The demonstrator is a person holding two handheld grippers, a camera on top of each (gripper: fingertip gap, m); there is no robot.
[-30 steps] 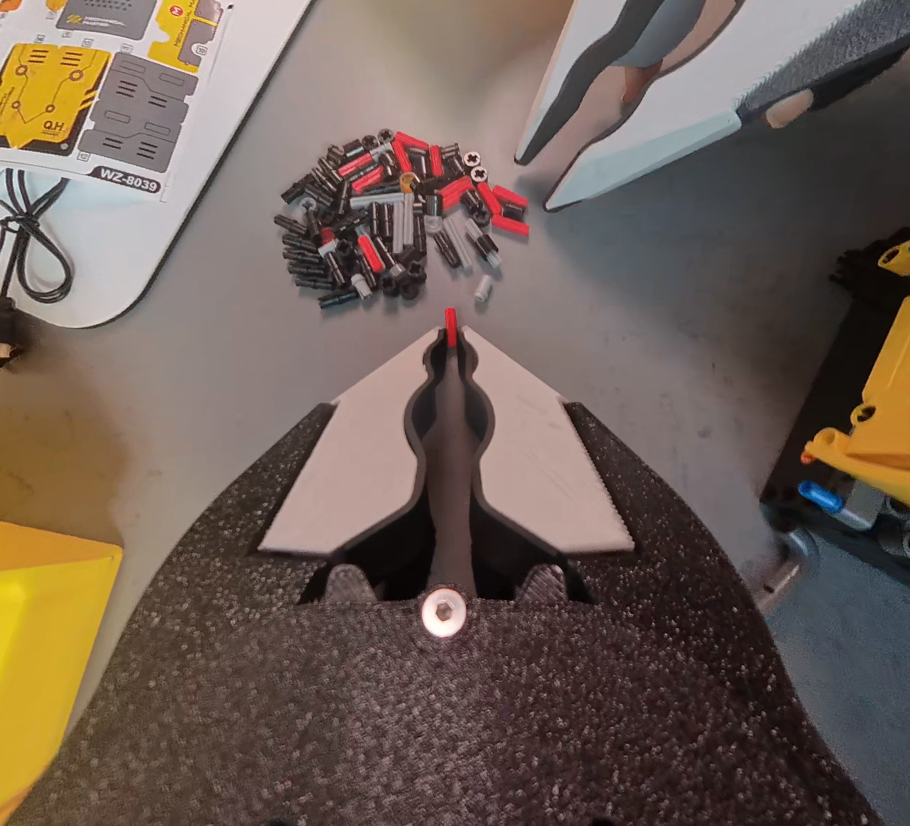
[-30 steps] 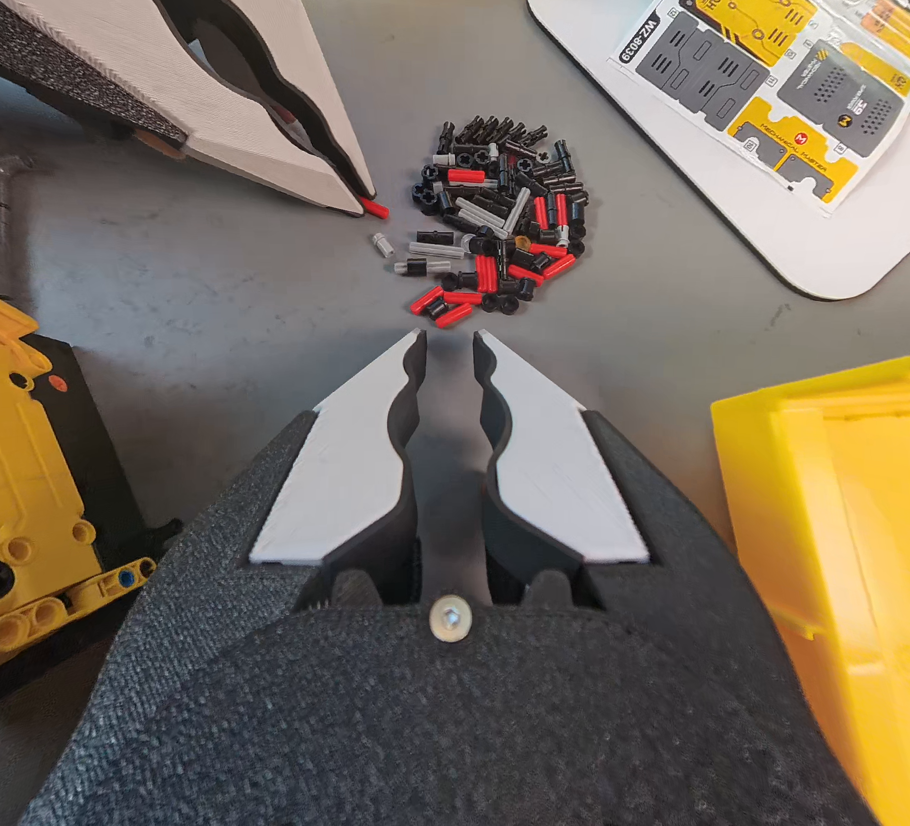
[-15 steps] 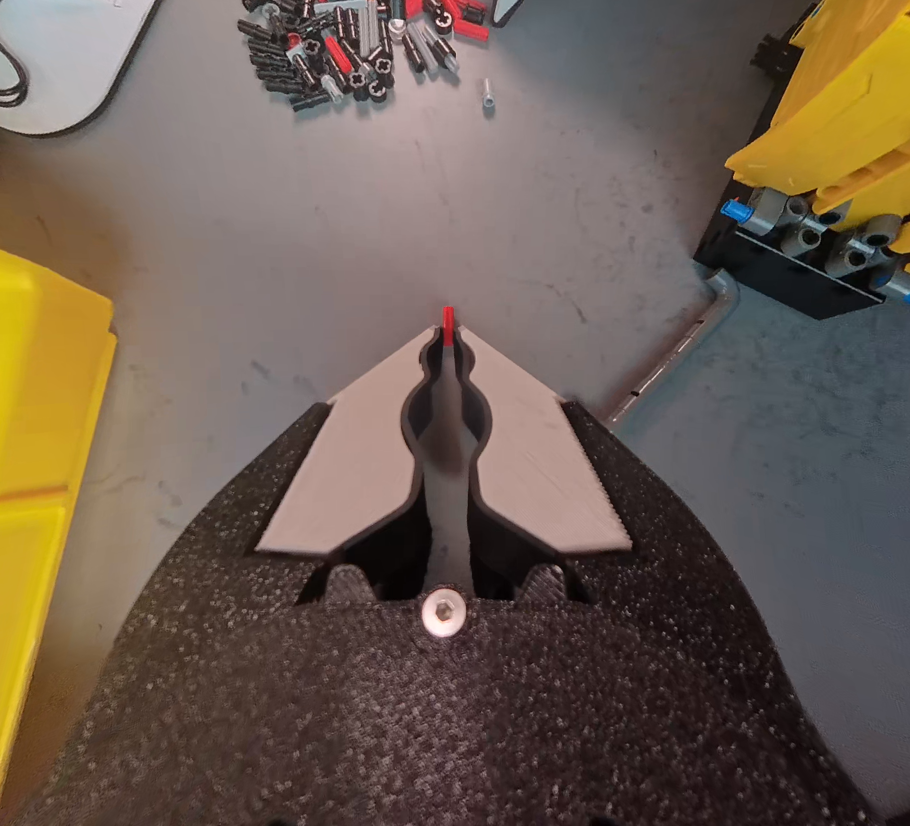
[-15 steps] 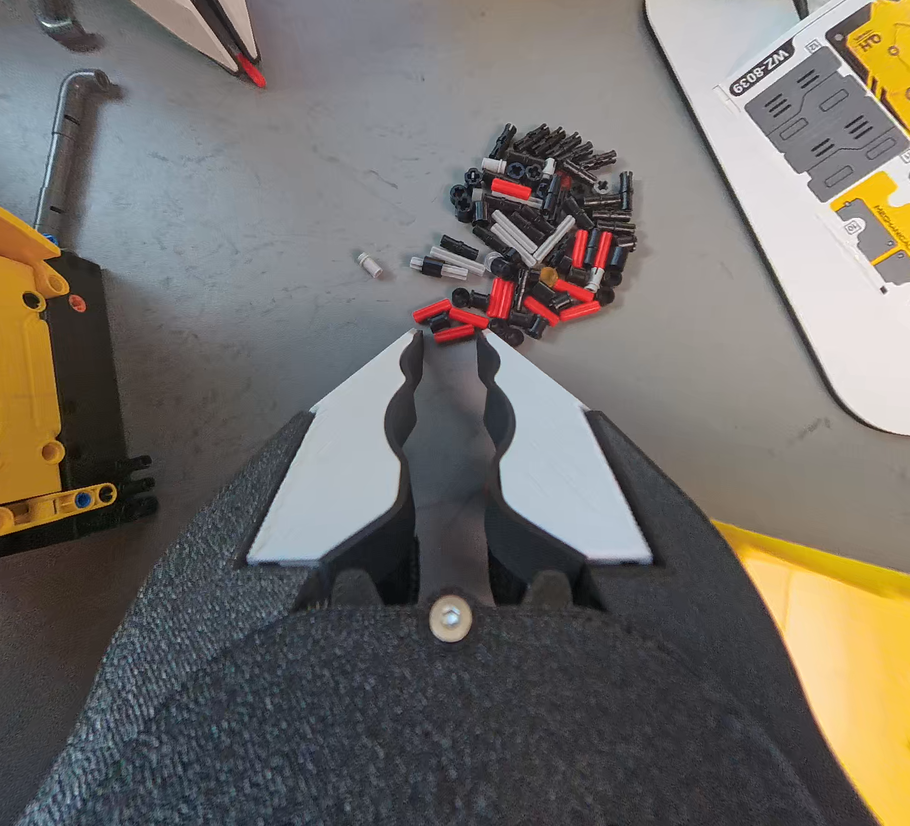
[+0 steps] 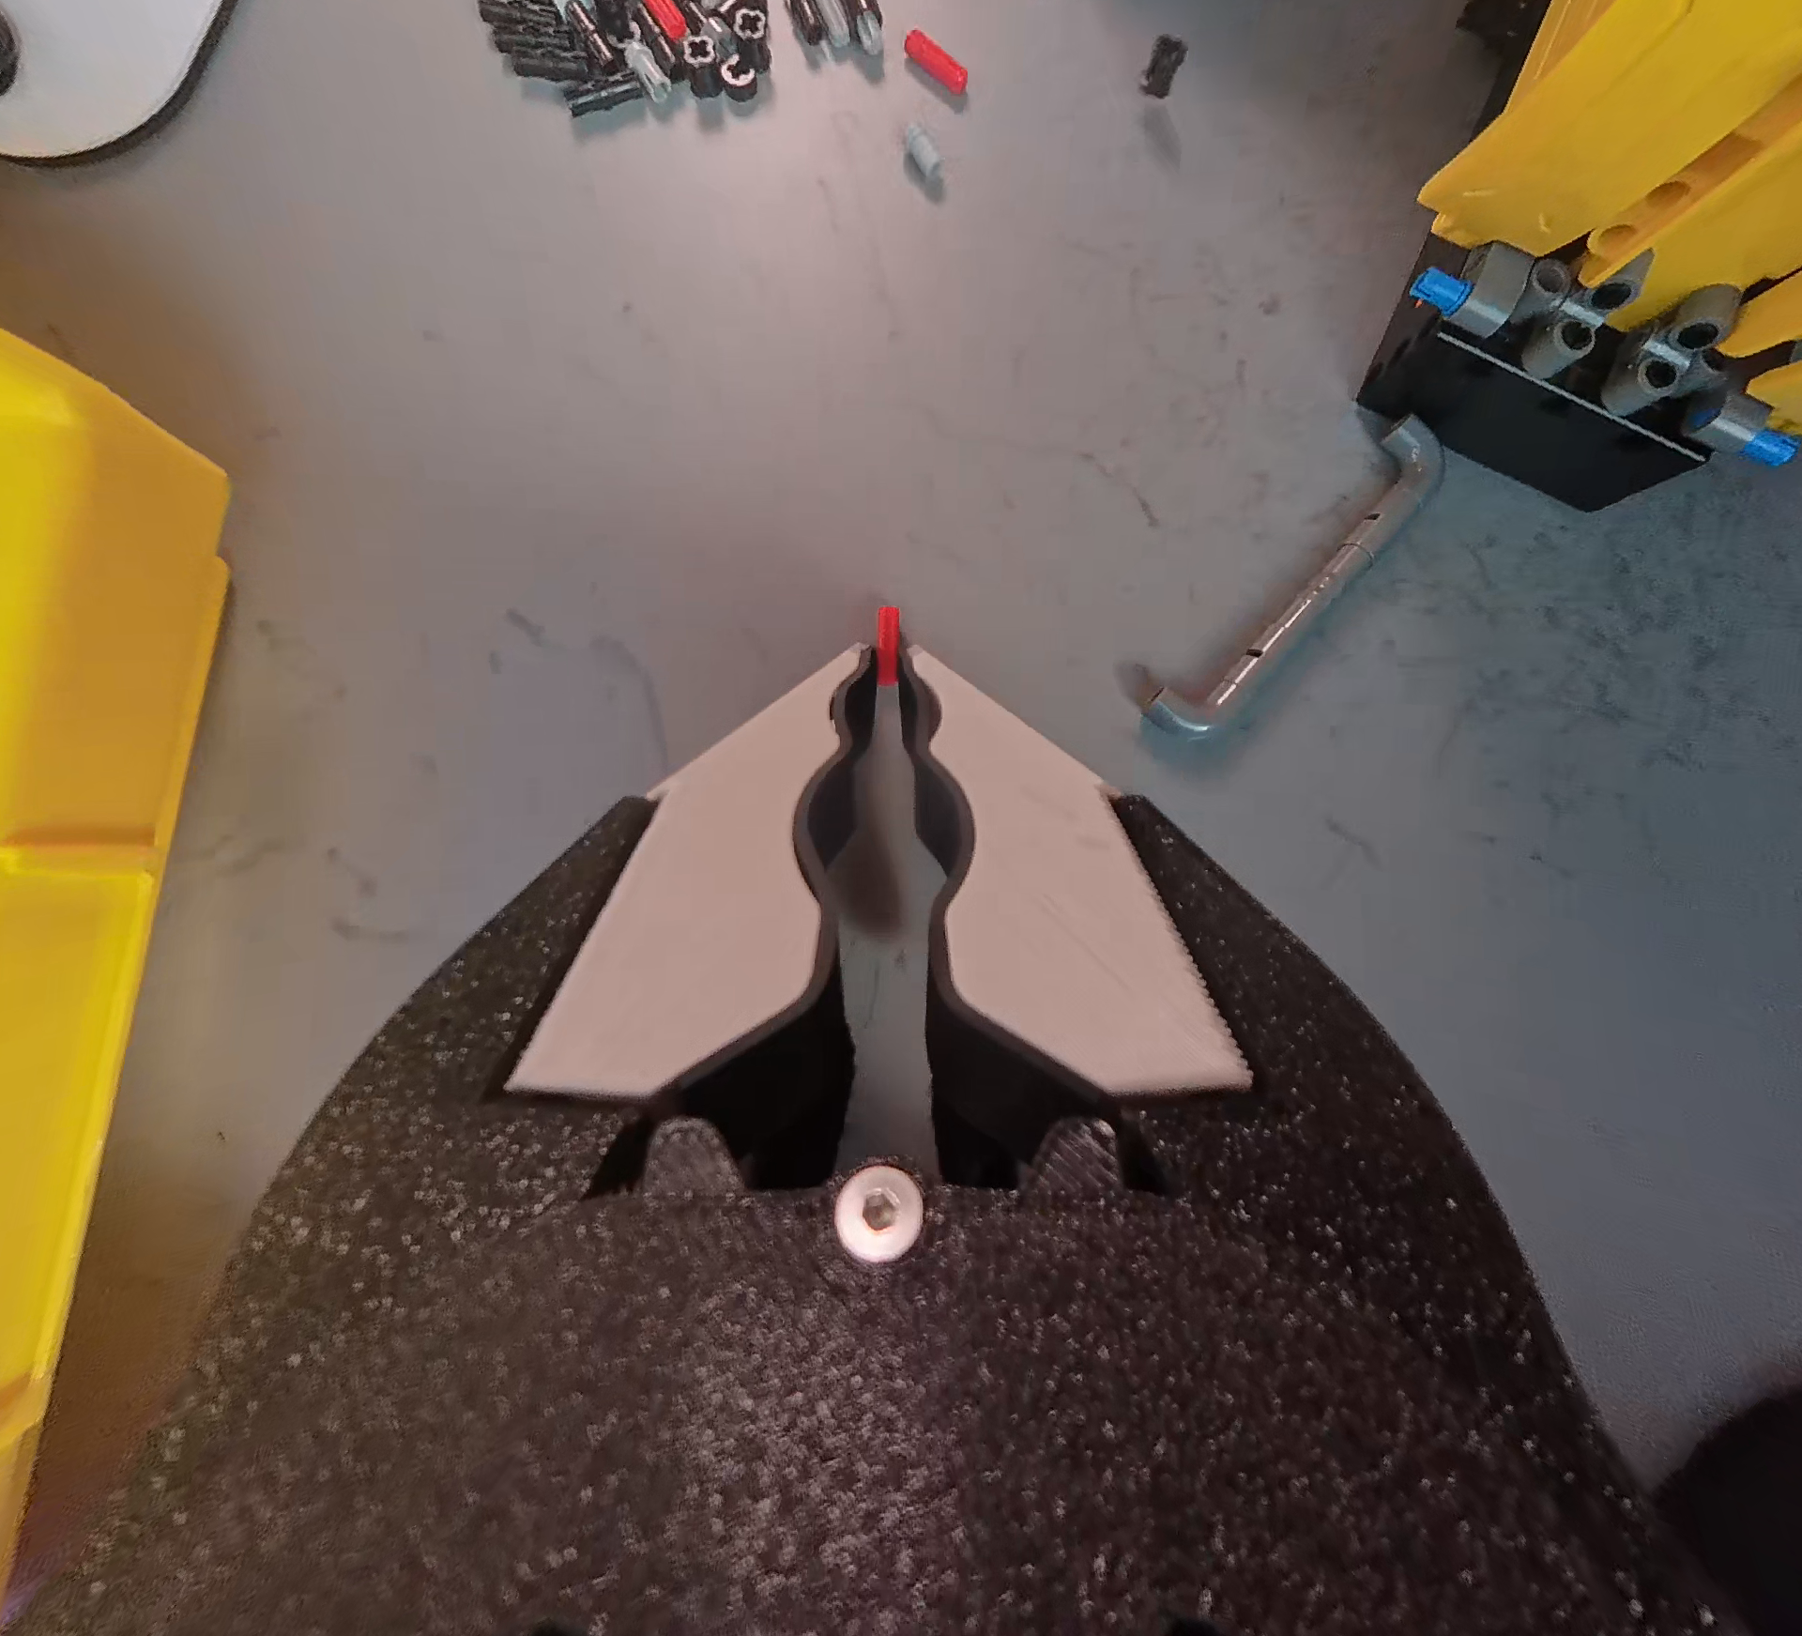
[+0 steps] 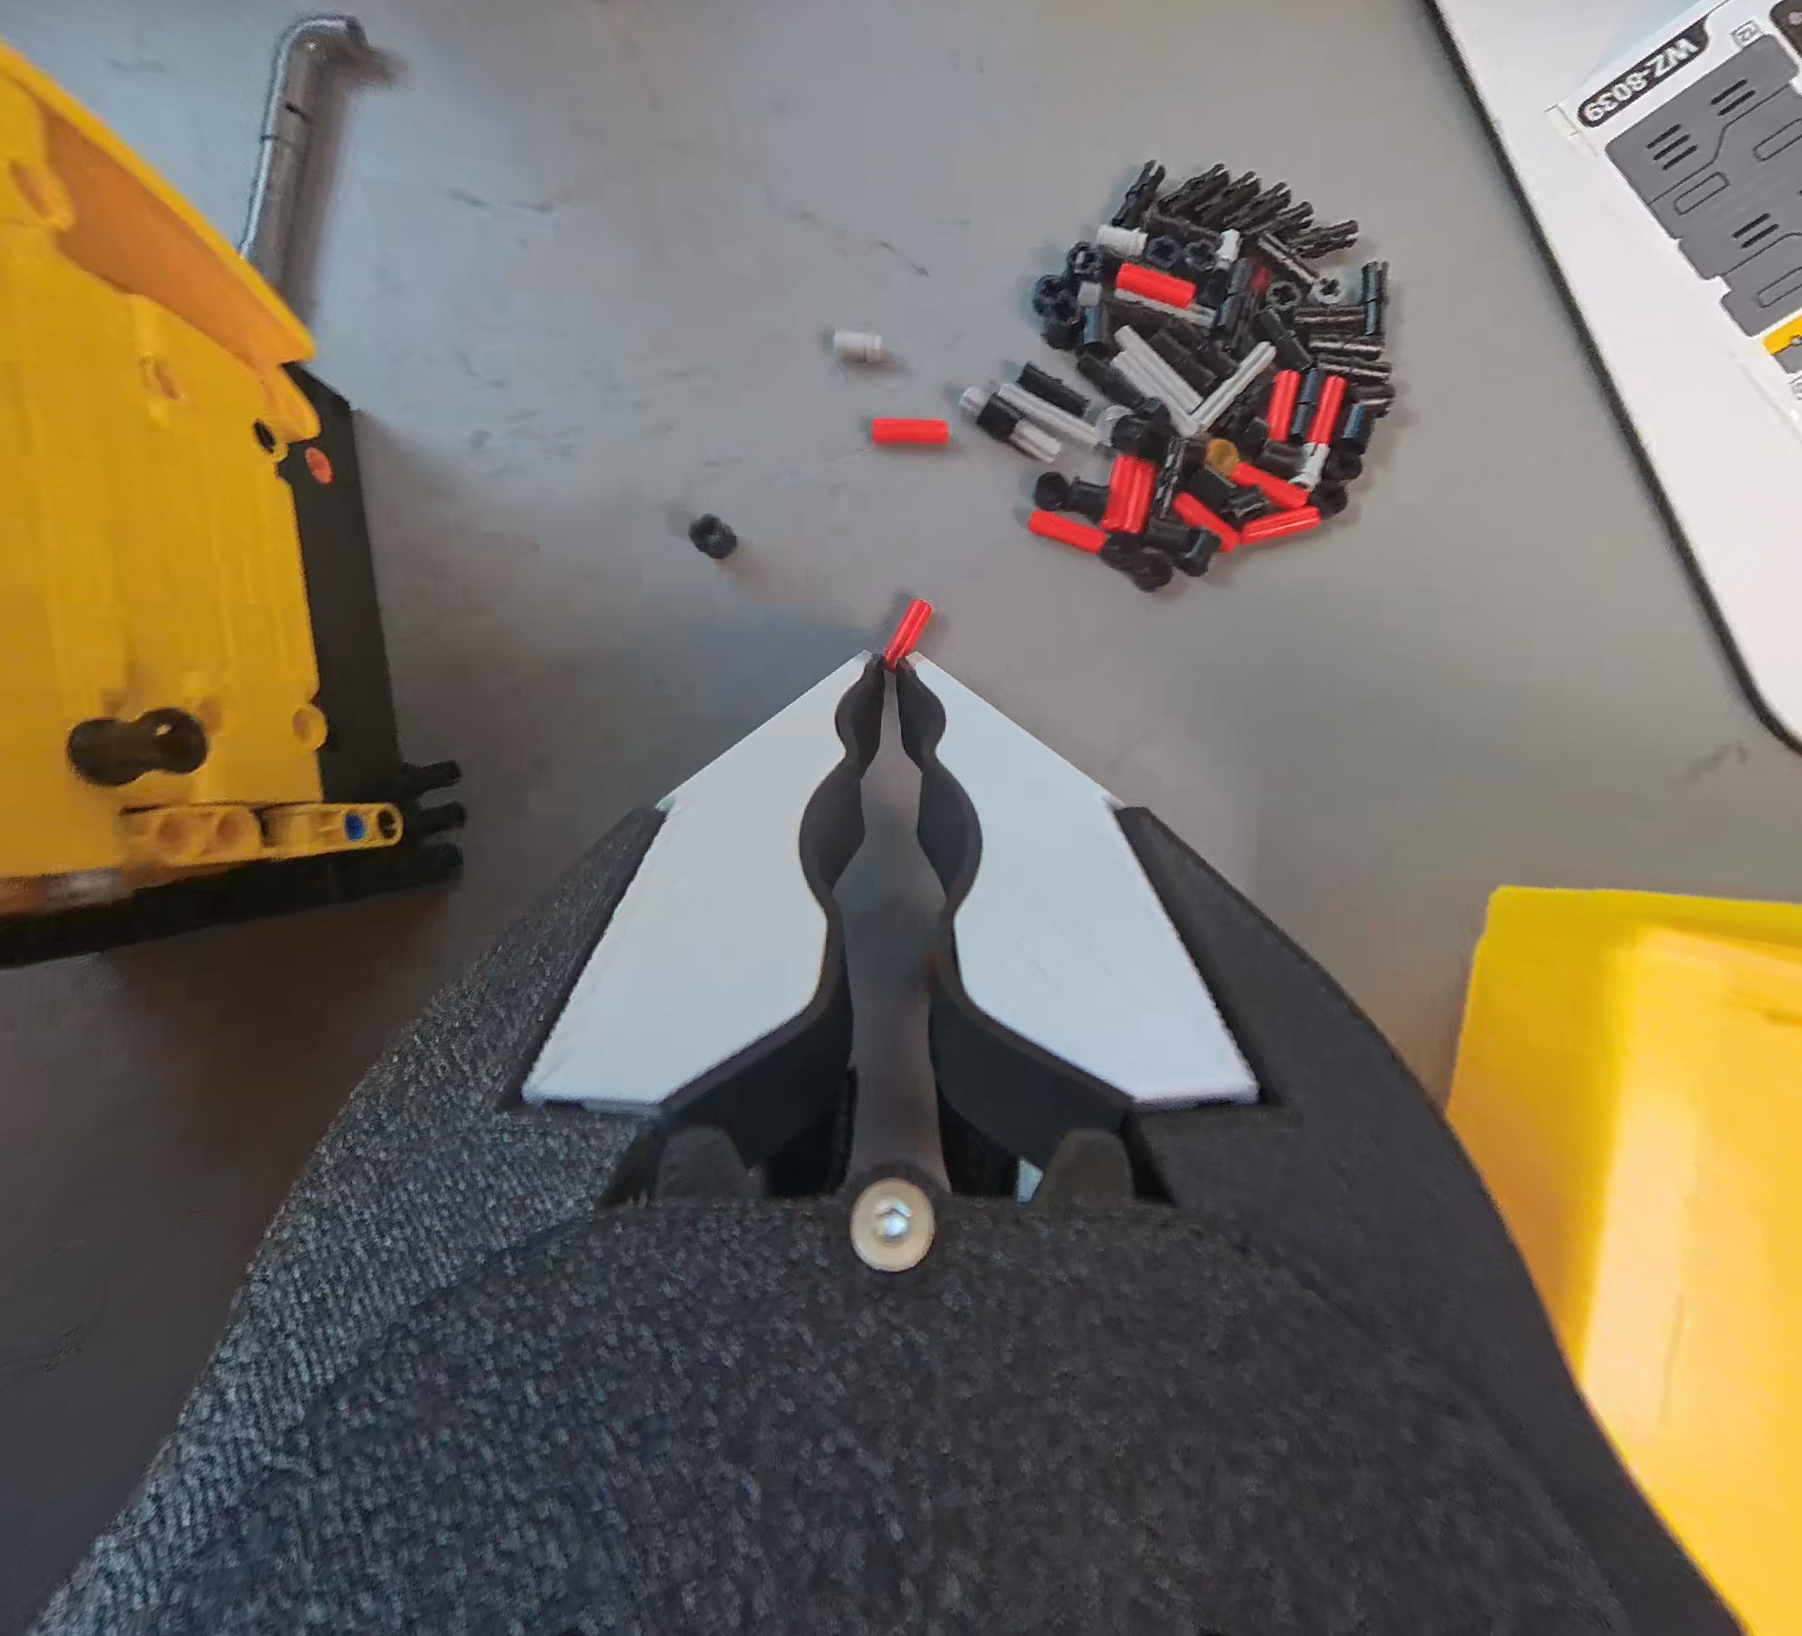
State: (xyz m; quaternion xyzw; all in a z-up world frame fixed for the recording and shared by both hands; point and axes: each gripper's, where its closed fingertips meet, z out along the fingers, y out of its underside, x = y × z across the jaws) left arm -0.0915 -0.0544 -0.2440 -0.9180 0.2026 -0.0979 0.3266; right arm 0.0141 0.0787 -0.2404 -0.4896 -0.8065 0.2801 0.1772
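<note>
Resting on the grey tabletop (image 5: 683, 419): a yellow-and-black brick-built model (image 6: 146, 516) at the right side of the left wrist view, a yellow bin (image 5: 88, 809), a white board (image 6: 1609, 175) carrying a sticker sheet (image 6: 1716, 156), and a bent metal rod (image 5: 1297, 604). Pile of red, black and grey connector pins (image 6: 1209, 390) lies ahead; strays just beside it are a red pin (image 6: 909, 431), grey pin (image 6: 858, 343) and a black bush (image 6: 713, 535). Left gripper (image 5: 885, 663) pinches a red pin upright at its tips. Right gripper (image 6: 892, 663) pinches another red pin, tilted rightward, possibly only by its end.
</note>
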